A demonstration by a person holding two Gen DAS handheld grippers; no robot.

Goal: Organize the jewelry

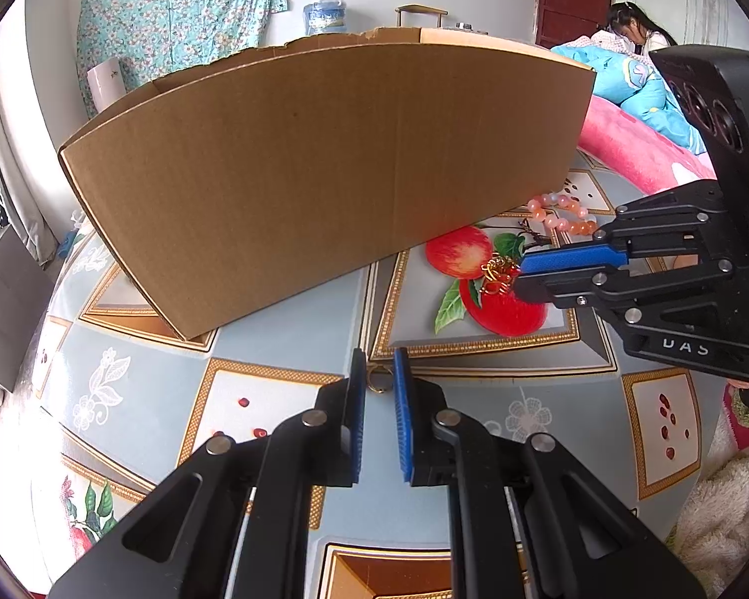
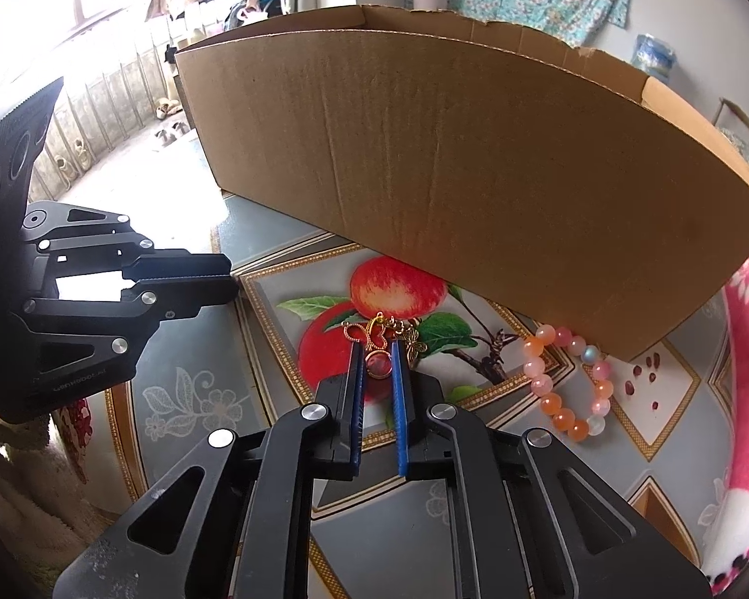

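Our left gripper (image 1: 379,372) pinches a small gold ring (image 1: 378,382) at its tips, low over the fruit-printed tablecloth (image 1: 284,309). At twelve o'clock stands the plain brown cardboard box (image 1: 324,159). Our right gripper (image 2: 377,357) clamps a gold butterfly-link chain with a red pendant (image 2: 377,344) over the printed apples. At three o'clock lies a pink-and-orange beaded bracelet (image 2: 566,384), touching the box's base.

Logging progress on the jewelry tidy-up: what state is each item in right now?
Brown cardboard box: open-topped, upright on the table.
Gold butterfly charm chain with red pendant: on the table, between the right gripper fingers.
Pink-and-orange bead bracelet: lying loose beside the box.
Small gold ring: pinched by the left gripper.
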